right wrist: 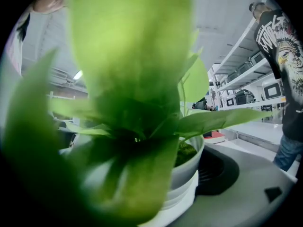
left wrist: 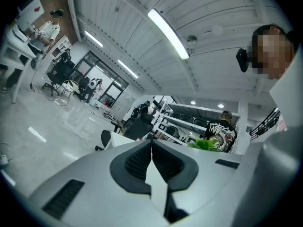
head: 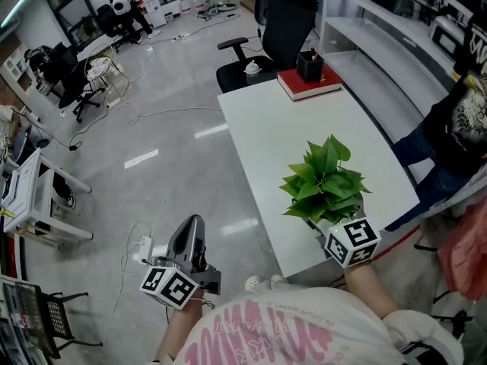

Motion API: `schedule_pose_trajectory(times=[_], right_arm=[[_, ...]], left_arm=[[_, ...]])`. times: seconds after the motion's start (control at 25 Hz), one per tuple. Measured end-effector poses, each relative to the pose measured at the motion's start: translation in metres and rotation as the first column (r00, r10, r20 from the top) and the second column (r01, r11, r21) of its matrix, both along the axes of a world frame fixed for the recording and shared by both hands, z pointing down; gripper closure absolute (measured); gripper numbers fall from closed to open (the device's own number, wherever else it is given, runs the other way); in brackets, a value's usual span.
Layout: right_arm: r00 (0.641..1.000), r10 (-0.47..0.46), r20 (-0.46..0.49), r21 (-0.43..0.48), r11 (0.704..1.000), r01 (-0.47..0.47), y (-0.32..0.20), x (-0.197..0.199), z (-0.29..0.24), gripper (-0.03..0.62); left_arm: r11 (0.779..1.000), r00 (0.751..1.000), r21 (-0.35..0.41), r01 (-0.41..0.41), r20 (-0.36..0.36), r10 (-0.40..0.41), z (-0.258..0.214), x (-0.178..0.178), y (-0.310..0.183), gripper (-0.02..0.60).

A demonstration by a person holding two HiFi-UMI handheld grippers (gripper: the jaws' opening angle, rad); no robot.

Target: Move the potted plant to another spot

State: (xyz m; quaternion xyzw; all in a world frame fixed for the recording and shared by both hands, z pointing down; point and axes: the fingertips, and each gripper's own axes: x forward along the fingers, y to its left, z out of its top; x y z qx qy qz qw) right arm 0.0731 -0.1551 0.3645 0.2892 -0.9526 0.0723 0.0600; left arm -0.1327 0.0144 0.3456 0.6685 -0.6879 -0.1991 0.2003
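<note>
- Left tongs point(left wrist: 151, 150): jaws pressed together, empty, out over the floor point(head: 167, 150).
- Right tongs point(head: 331, 228): clamped on the potted plant point(head: 323, 179) at the worktop's point(head: 289, 128) near corner.
- Blurred leaves point(right wrist: 128, 79) hide one jaw and most of the pot point(right wrist: 187, 171).

White table point(head: 293, 128): top largely bare. A red book point(head: 323, 87) is laid flat at the far end, and a black pen holder point(head: 310, 65) is stood on it. The potted plant point(head: 326, 181) is seen over the near right corner; contact with the top cannot be judged.
</note>
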Motion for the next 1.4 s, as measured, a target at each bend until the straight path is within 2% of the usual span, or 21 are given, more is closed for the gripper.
schedule_pose_trajectory(times=[0.12, 0.36, 0.76, 0.84, 0.96, 1.2, 1.4], right_arm=[[1.0, -0.006, 0.008, 0.015, 1.0, 0.006, 0.002, 0.003, -0.005, 0.042], [0.999, 0.005, 0.035, 0.038, 0.999, -0.006, 0.001, 0.009, -0.006, 0.042], [0.997, 0.061, 0.046, 0.021, 0.998, -0.062, -0.003, 0.008, 0.004, 0.042], [0.996, 0.081, 0.041, 0.006, 0.997, -0.082, -0.01, 0.005, 0.013, 0.042], [0.993, 0.112, 0.028, -0.02, 0.994, -0.112, -0.025, -0.009, 0.029, 0.042], [0.977, 0.214, -0.001, -0.055, 0.975, -0.213, -0.056, -0.06, 0.045, 0.042], [0.958, 0.286, -0.007, -0.078, 0.955, -0.285, -0.079, -0.107, 0.053, 0.042]], left_arm=[[1.0, 1.0, -0.005, -0.012, 0.019, 0.012, -0.003, 0.007, 0.001, 0.557], [0.999, 0.999, 0.031, -0.039, 0.022, 0.039, -0.004, 0.013, -0.013, 0.555], [0.981, 0.979, -0.008, -0.191, 0.07, 0.191, 0.0, 0.026, -0.054, 0.557], [0.976, 0.975, -0.007, -0.216, 0.045, 0.216, 0.011, 0.021, -0.067, 0.557], [0.967, 0.967, -0.013, -0.253, 0.012, 0.253, 0.028, 0.003, -0.089, 0.557], [0.937, 0.938, -0.049, -0.347, -0.012, 0.347, 0.04, -0.06, -0.143, 0.557], [0.91, 0.911, -0.058, -0.411, -0.004, 0.412, 0.039, -0.116, -0.184, 0.557]])
